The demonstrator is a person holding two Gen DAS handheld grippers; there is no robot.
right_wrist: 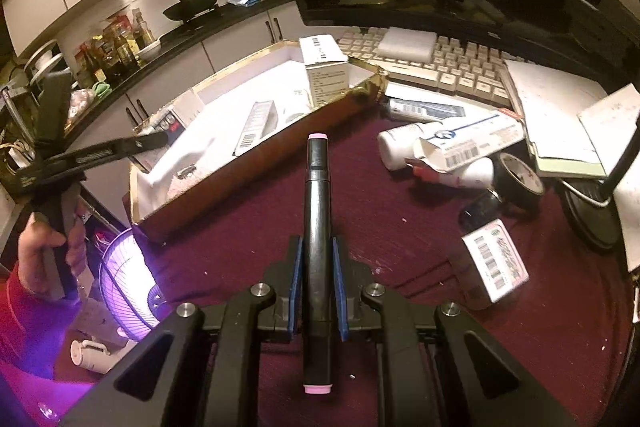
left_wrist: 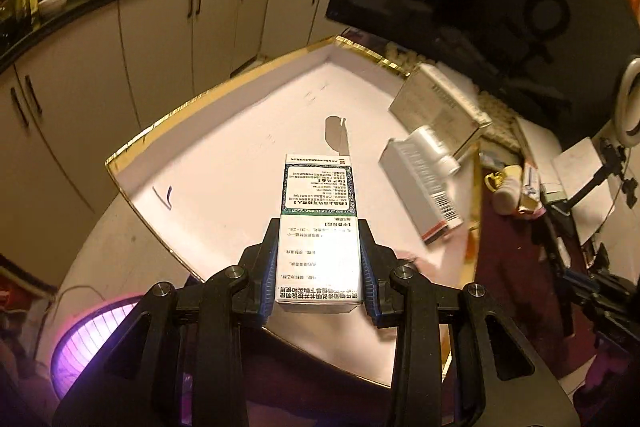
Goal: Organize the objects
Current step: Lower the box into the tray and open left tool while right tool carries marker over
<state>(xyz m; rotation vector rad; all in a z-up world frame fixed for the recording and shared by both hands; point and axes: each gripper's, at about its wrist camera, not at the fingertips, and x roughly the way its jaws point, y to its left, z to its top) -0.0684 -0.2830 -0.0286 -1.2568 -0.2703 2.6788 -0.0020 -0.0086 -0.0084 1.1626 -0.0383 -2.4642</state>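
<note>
White card fills the lower centre of your left-wrist frame: the left claw (left_wrist: pixel 320 267) clamps a medicine box (left_wrist: pixel 319 227) by its long sides, poised over the gold-rimmed tray (left_wrist: pixel 132 147), probably so it can drop flat inside. Beyond it, at right of centre, a long carton (left_wrist: pixel 420 187) and a silver box (left_wrist: pixel 436 103) already lie in the tray. In the right-wrist frame, your right claw (right_wrist: pixel 317 291) is narrow, pinching a black marker (right_wrist: pixel 316 227) lengthwise above the maroon bench (right_wrist: pixel 400 227); more packets (right_wrist: pixel 468 143) wait at the right.
</note>
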